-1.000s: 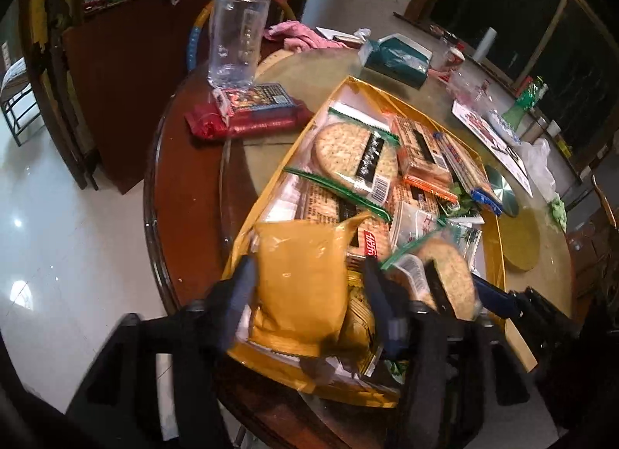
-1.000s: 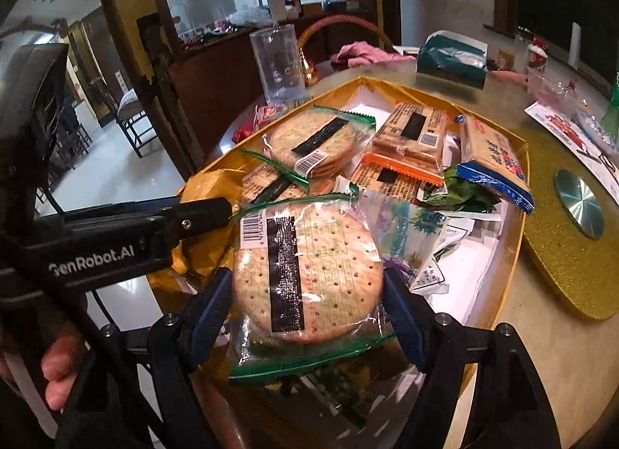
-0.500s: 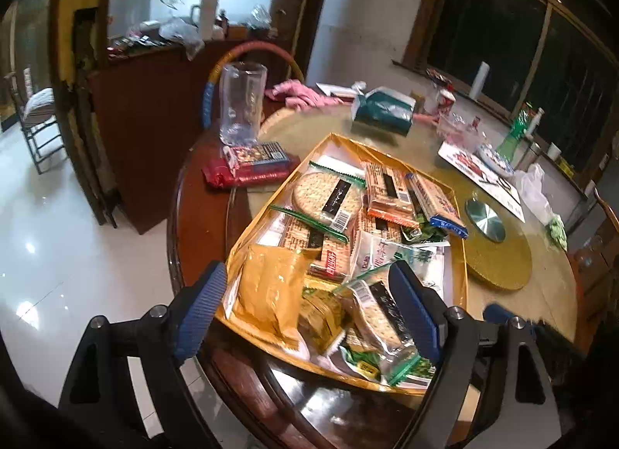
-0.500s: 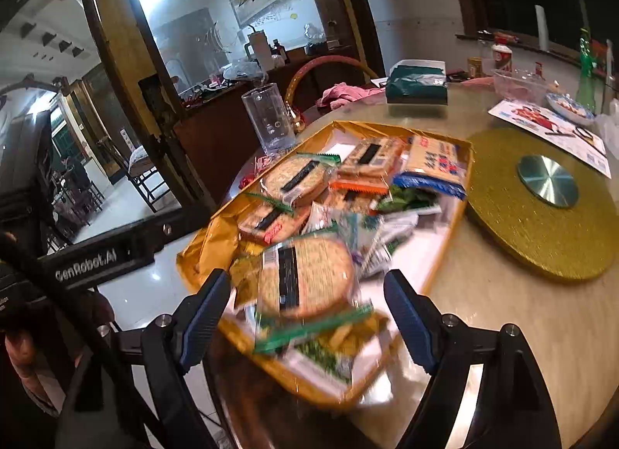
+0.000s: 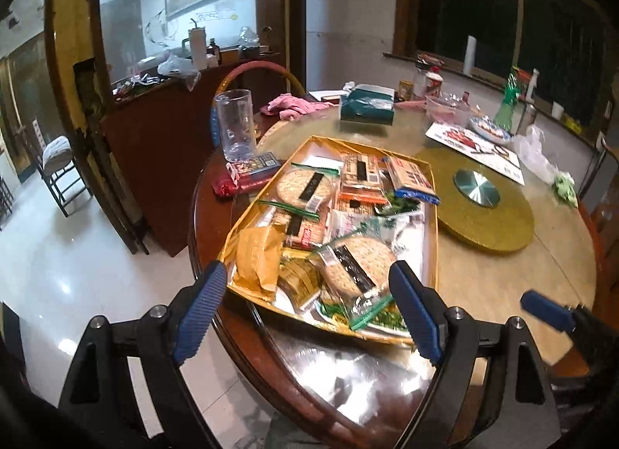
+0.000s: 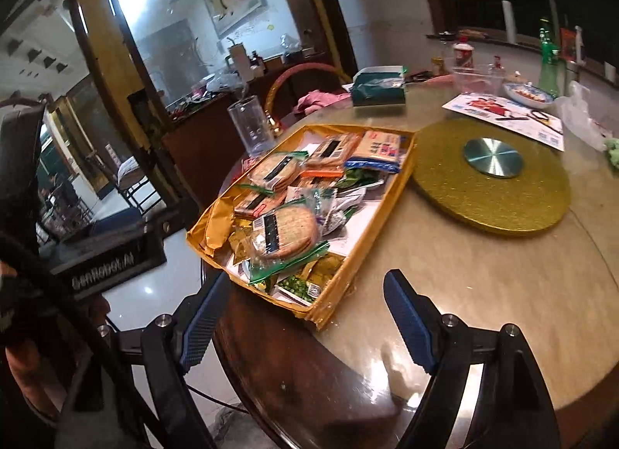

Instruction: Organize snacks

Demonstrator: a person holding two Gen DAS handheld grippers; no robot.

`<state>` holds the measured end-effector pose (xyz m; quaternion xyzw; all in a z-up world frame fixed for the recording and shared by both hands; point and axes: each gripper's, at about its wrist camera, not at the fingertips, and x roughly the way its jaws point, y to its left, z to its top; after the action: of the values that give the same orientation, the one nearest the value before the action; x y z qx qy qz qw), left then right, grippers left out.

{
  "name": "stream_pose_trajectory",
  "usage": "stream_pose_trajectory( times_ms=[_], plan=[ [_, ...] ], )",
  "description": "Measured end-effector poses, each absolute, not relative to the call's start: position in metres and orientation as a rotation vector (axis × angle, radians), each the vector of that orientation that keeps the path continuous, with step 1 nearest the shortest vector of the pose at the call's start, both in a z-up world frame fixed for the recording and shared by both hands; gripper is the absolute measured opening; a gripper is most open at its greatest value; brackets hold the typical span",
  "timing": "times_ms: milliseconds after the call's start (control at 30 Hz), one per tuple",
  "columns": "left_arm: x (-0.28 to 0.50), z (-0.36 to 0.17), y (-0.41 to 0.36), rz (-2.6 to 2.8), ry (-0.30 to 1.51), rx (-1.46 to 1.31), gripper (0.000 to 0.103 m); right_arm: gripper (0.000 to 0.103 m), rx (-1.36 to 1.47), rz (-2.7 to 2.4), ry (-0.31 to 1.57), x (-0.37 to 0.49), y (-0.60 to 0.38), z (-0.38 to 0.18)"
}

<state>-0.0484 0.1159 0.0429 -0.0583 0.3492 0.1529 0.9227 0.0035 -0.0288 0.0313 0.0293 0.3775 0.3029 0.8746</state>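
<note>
A yellow tray (image 5: 432,255) (image 6: 381,213) full of packed snacks sits on the round table. A yellow pouch (image 5: 257,257) lies at its near left, a round cracker pack (image 5: 358,263) (image 6: 288,232) at its near middle. Further back lie another round cracker pack (image 5: 305,187), orange biscuit packs (image 5: 361,174) and a blue-edged pack (image 5: 412,178) (image 6: 377,151). My left gripper (image 5: 307,311) is open and empty, back from the tray's near edge. My right gripper (image 6: 305,319) is open and empty, over the table edge near the tray's corner.
A gold turntable (image 5: 487,209) (image 6: 491,178) lies right of the tray. A clear glass (image 5: 235,125) (image 6: 251,127), a red packet (image 5: 241,182), a green tissue box (image 5: 365,108), bowls and a green bottle (image 6: 548,62) stand farther back. The table edge (image 5: 201,255) drops to white floor.
Both grippers opened, let go of the yellow pouch and the round cracker pack in the tray, and pulled back and up from the tray.
</note>
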Motion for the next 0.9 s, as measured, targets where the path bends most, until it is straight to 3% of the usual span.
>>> stream_pose_trajectory(
  times_ms=[267, 900],
  plan=[
    [-0.053, 0.041, 0.103, 0.378, 0.71, -0.03, 0.087, 0.082, 0.055, 0.597, 0.796, 0.001, -0.029, 0.032],
    [-0.047, 0.018, 0.137, 0.39, 0.739, -0.12, 0.088, 0.082, -0.052, 0.516, 0.852, 0.019, 0.002, 0.019]
  ],
)
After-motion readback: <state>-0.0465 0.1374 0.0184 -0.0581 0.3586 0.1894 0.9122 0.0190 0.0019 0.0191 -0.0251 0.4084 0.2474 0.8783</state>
